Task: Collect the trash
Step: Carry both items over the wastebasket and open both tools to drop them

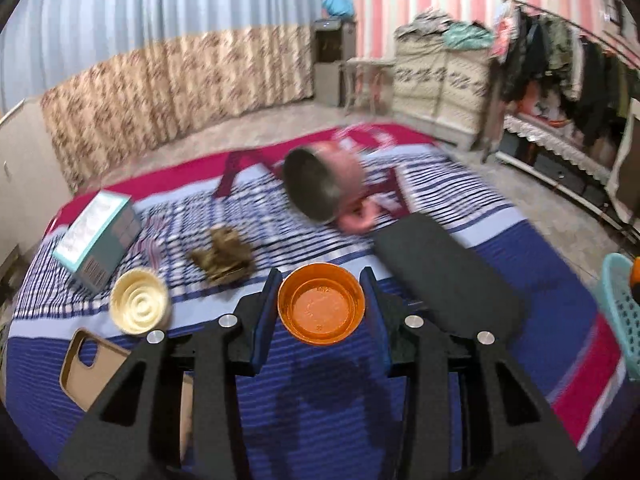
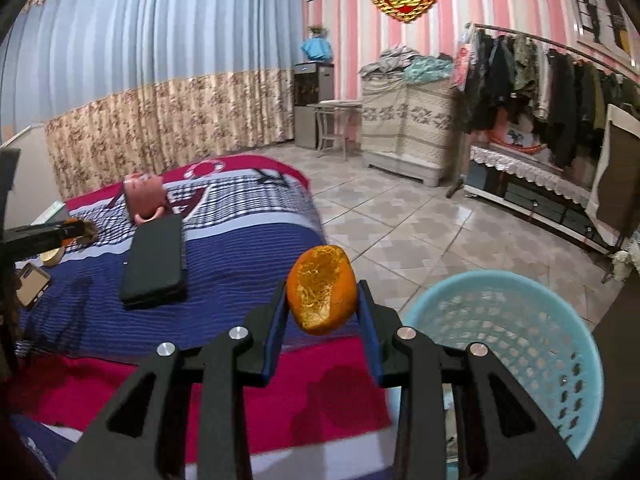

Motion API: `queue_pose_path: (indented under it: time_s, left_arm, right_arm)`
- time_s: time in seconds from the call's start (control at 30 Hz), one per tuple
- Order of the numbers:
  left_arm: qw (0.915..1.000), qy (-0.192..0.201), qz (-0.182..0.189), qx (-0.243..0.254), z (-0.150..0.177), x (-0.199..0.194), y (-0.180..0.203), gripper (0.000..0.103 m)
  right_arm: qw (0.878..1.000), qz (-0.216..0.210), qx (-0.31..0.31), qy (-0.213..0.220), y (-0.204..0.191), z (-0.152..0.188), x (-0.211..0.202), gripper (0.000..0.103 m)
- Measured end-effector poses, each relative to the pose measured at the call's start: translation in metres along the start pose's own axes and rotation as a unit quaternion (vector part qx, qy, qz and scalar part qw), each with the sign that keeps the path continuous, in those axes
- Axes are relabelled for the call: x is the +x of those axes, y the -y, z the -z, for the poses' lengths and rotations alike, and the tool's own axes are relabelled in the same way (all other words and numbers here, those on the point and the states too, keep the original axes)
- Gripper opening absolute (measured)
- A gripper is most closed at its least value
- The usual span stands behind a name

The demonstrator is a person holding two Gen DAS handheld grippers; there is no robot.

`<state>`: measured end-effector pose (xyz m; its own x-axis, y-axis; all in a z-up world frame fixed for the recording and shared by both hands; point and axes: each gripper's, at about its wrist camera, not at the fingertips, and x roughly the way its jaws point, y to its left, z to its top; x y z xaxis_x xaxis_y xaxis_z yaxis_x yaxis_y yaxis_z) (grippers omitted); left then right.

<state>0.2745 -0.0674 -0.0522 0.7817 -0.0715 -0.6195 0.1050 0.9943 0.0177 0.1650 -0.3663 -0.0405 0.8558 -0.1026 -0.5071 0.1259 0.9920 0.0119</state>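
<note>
Trash items sit spread on a bed [image 1: 520,280] with a blue, white and red striped cover. Left wrist view, far left: teal and white carton [image 1: 98,236] lying tilted, near it a cream ribbed lid [image 1: 139,307], and nearer still a tan phone case [image 1: 86,368], partly hidden behind the gripper frame. Right of the carton, a brown crumpled scrap [image 1: 224,256] on the checked part of the cover. Left hand-held gripper [image 1: 322,308] grips an orange plastic cup [image 1: 321,309], open mouth facing the camera, blue pads against both its sides, held up off the bed. Beyond it a pink mug [image 1: 326,184] lies on its side, blurred, handle toward the near right. Right of that a flat black case [image 1: 448,280] rests on the cover. At the far right edge, part of a teal mesh basket [image 1: 620,312].

Right wrist view: right hand-held gripper [image 2: 322,304] grips an orange peel piece [image 2: 322,294], pale pith side toward the camera, clamped between both pads, above the near edge of the bed. Teal basket just right of the gripper, standing on the tiled floor [image 2: 400,224] beside the bed.
</note>
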Motion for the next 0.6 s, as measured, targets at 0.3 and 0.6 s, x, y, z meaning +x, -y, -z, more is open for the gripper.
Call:
queue_pose_path:
  time_s: [0.3,0.6]
  left_arm:
    - [0.995,0.034,0.085,0.041,-0.006,-0.026,0.101,0.039]
    - [0.9787,0.059,0.16,0.114,0.01,-0.049,0.217,0.039]
  right_arm:
    - [0.998,0.046,0.031,0.006,0.06,0.015,-0.029,0.034]
    - [0.993,0.102,0.063,0.019,0.117,0.037,-0.059,0.034]
